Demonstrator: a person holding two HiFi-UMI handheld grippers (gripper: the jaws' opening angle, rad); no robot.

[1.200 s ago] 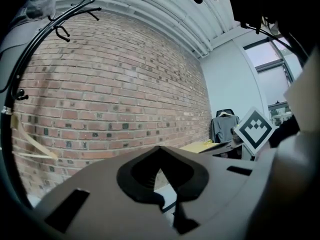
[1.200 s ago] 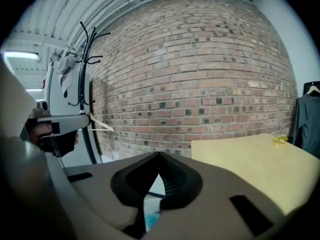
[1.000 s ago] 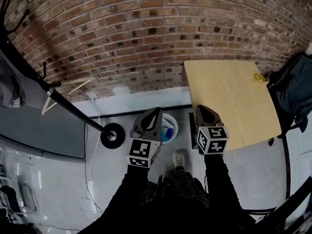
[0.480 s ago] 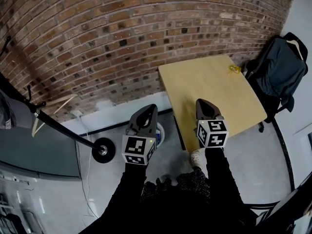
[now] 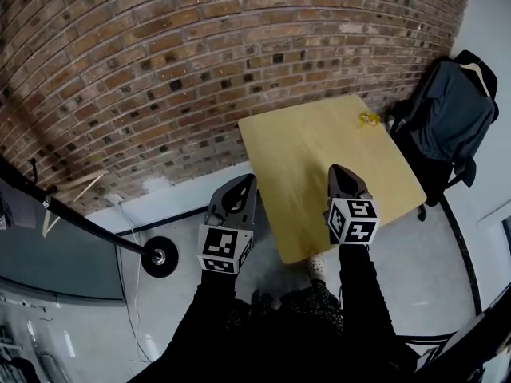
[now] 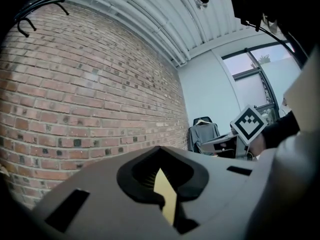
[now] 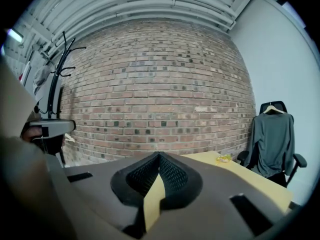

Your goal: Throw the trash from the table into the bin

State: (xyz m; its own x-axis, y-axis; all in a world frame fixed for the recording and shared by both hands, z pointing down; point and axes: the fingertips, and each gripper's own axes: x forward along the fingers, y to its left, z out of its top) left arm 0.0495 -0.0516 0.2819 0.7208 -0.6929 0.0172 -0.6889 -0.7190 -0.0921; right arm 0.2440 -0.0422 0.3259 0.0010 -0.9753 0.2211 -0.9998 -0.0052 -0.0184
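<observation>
The job in hand reads as the approach. The small crumpled yellow scrap of trash (image 5: 367, 119) lies alone at the far corner of the pale square wooden counter (image 5: 303, 146), close to its edge. It is well away from both tools.

The right hand-held gripper (image 5: 337, 170) hovers over the counter's near part with its jaws pressed together and nothing between them. The left hand-held gripper (image 5: 244, 183) is likewise closed and empty, over the floor just beside the counter's near left corner.

To do this well, the right one, being nearer, should probably spread its jaws before arriving. It should come in low across the top and close on the scrap from the near side. The scrap looks light and likely to skid, and a shove could send it off the edge toward the black office chair draped with a grey jacket (image 5: 447, 110).

The head view alone gives the layout: both tools, the whole counter, and the scrap's corner. The right gripper view shows the scrap low and to the right of its jaws, with the jacket on a hanger behind it. The left gripper view misses the scrap altogether, showing the red brick wall (image 6: 90, 84) and the other tool's marker cube. No view shows the bin, so it has to be found before the carry.
</observation>
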